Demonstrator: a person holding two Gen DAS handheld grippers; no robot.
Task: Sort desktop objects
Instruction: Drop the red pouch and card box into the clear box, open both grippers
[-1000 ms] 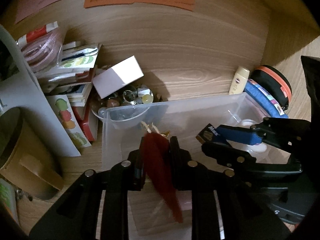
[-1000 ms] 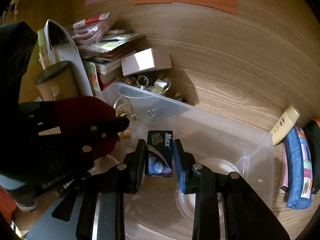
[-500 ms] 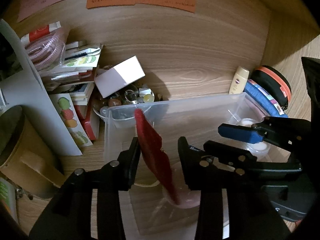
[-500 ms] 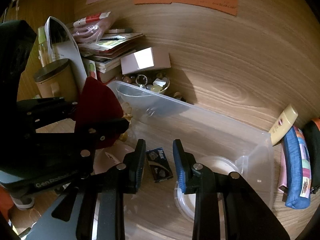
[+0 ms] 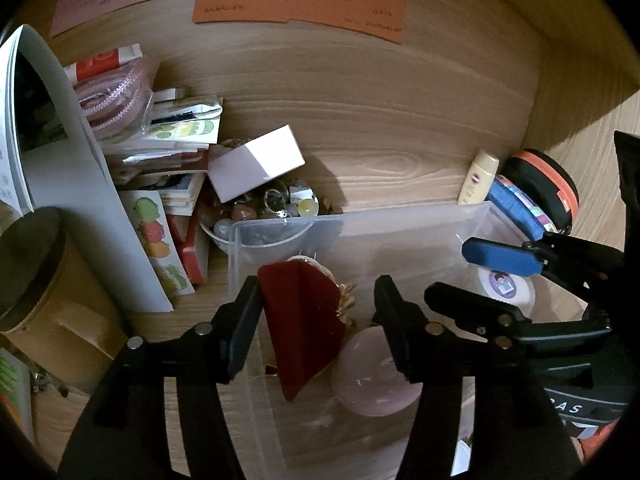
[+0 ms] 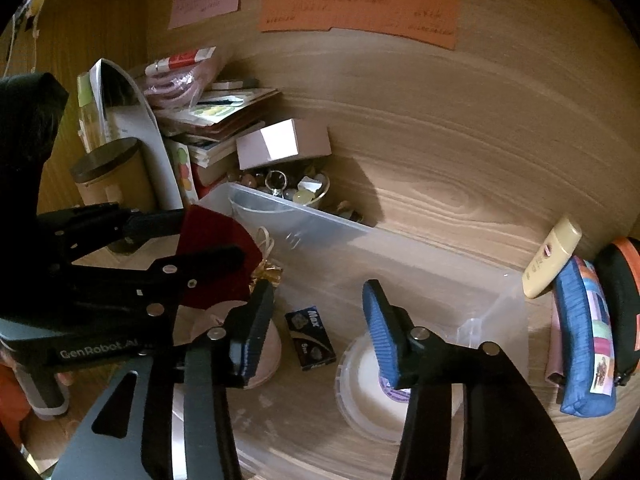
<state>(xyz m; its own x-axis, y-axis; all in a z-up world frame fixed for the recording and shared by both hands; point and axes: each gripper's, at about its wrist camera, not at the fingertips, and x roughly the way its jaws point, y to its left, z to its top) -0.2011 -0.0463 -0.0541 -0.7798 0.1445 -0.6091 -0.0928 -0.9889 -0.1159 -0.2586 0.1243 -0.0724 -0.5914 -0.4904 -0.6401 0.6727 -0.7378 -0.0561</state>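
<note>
Red pouch (image 5: 302, 320) hangs between the opening jaws of the left gripper (image 5: 316, 312), over the clear bin (image 5: 400, 224)'s near-left corner; let it drop clear. Farther right, right gripper (image 6: 316, 320) opens empty above the staple box (image 6: 310, 338).

L gripper (image 5: 316, 320): angled downward, jaws opening, nothing pressed by either pad | R gripper (image 6: 316, 320): angled downward, jaws opening, pads apart with nothing clamped | relative pose: R sits at 3 o'clock of L, close alongside, both pointing the same way
</note>
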